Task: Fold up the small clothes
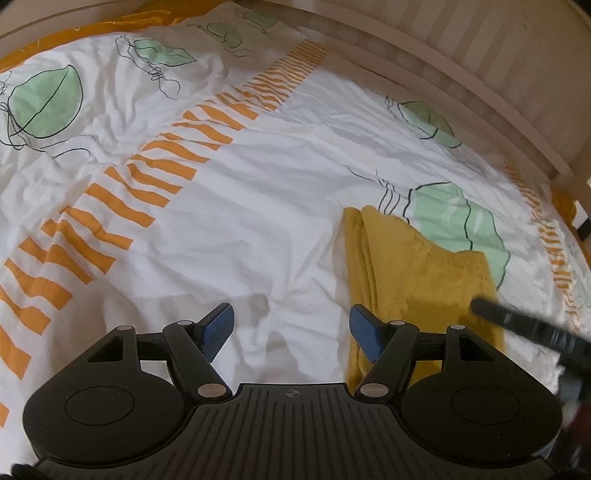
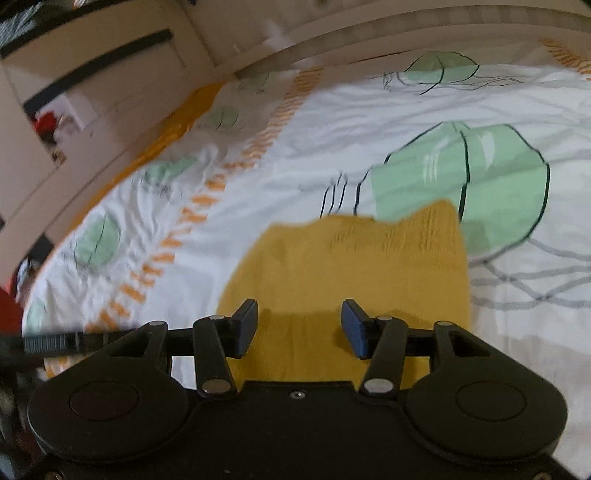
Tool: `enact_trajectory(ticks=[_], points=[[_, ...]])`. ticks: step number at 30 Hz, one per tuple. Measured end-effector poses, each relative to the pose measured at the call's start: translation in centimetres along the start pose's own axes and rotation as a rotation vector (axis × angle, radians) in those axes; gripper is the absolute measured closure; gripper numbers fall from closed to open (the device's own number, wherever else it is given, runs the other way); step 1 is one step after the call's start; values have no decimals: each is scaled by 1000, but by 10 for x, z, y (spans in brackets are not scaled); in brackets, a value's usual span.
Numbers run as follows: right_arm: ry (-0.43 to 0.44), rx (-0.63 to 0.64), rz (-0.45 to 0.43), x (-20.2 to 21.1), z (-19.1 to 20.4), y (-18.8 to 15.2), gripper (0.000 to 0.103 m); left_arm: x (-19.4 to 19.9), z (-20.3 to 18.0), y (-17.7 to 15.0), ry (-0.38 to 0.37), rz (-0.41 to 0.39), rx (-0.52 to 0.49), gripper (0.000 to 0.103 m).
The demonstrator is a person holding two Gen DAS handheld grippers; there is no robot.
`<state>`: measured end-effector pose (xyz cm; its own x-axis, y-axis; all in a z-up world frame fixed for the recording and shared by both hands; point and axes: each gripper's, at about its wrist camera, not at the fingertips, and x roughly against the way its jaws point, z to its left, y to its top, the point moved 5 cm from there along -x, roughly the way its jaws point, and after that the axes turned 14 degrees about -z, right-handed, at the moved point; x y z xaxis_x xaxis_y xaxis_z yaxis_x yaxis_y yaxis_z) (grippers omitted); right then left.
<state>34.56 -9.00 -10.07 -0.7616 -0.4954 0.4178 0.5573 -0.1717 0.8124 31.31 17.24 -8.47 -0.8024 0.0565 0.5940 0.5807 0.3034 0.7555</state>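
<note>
On the bed, a white duvet [image 1: 258,206] lies wrinkled, printed with green leaf shapes outlined in black and crossed by a band of orange dashes [image 1: 122,206] that runs from the near left edge up toward the far side. At the left of the left wrist view, an orange sheet [image 1: 55,35] shows past the duvet's far edge. Toward the middle, the left tongs [image 1: 291,328] hang released over bare duvet, blue pads wide apart with nothing between them. Just right of them, a yellow cloth [image 1: 417,273] lies folded on the duvet, its stacked edges showing along its left side and its far corner lapping over a green leaf print [image 1: 458,218]. The right pad of the left tongs sits in front of the cloth's near left edge. At the far right of that view, a blurred black finger of the right tongs [image 1: 524,321] reaches in over the cloth's right corner. In the right wrist view, the right tongs [image 2: 299,325] stand released above the cloth [image 2: 351,266], pads apart and not pressing it. A pale bed frame [image 1: 480,85] curves round the far side.
</note>
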Motion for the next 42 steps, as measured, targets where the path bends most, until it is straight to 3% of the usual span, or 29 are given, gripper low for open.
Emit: enact_trajectory(ticks=[4, 8, 14, 19, 23, 25, 27, 32, 34, 35, 36, 40, 42], points=[[47, 48, 26, 3, 21, -35, 44, -1, -6, -4, -6, 2, -17, 35], [118, -13, 74, -12, 42, -64, 40, -4, -11, -6, -27, 0, -25, 35], [280, 31, 54, -14, 76, -70, 29, -6, -19, -10, -59, -7, -34, 35], [239, 137, 6, 9, 70, -64, 29, -5, -24, -14, -80, -6, -41, 35], [186, 331, -14, 29, 74, -69, 30, -5, -28, -15, -87, -7, -55, 35], [179, 414, -7, 33, 83, -75, 38, -5, -30, -16, -87, -7, -59, 35], [165, 502, -7, 34, 90, -84, 53, -6, -30, -17, -83, 0, -62, 35], [104, 698, -5, 23, 103, -103, 53, -8, -28, -20, -78, 17, -58, 35], [85, 731, -20, 21, 104, -105, 69, -8, -27, -20, -82, 14, -57, 35], [83, 722, -32, 26, 104, -106, 86, -7, -27, -20, -83, 12, -57, 35], [83, 686, -51, 29, 103, -101, 89, -6, -27, -19, -84, 8, -57, 35], [112, 452, -122, 37, 96, -76, 91, -4, -27, -16, -82, -3, -52, 35], [129, 370, -102, 28, 95, -72, 91, -4, -27, -15, -79, -10, -47, 35]])
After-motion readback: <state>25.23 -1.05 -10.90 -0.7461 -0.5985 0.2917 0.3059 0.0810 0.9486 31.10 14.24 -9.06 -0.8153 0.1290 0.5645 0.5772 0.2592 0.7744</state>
